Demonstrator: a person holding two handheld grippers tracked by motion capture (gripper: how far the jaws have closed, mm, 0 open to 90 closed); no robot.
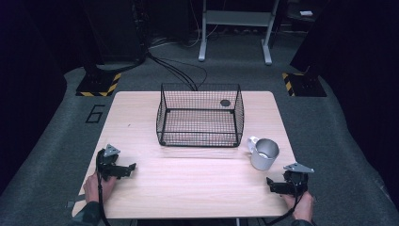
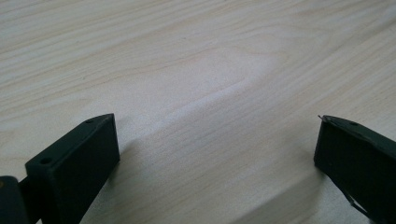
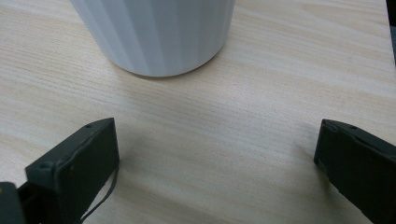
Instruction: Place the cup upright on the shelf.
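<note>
High view – mug: a white mug is seen upright on the counter, its handle turned away toward the basket, which stands just beyond and to the left of it.
High view – right gripper: the right gripper is held low at the counter's near right corner, and the mug lies just ahead of its jaws, near but apart.
High view – left gripper: the left gripper is rested at the near left edge, well apart from the mug, with bare wood ahead of its jaws.
Left gripper view – jaws: the jaws are spread wide, and nothing but counter is seen between them.
Right gripper view – jaws: the jaws are released and wide apart, with nothing between them.
Right gripper view – mug: the mug's ribbed wall is seen straight ahead of the jaws and slightly toward the left one, its long axis vertical, its base flat on the counter.
Nearer hand: the right is judged much the nearer, so the mug is probably to be reached by a short forward advance, with the jaws brought either side of the wall.
</note>
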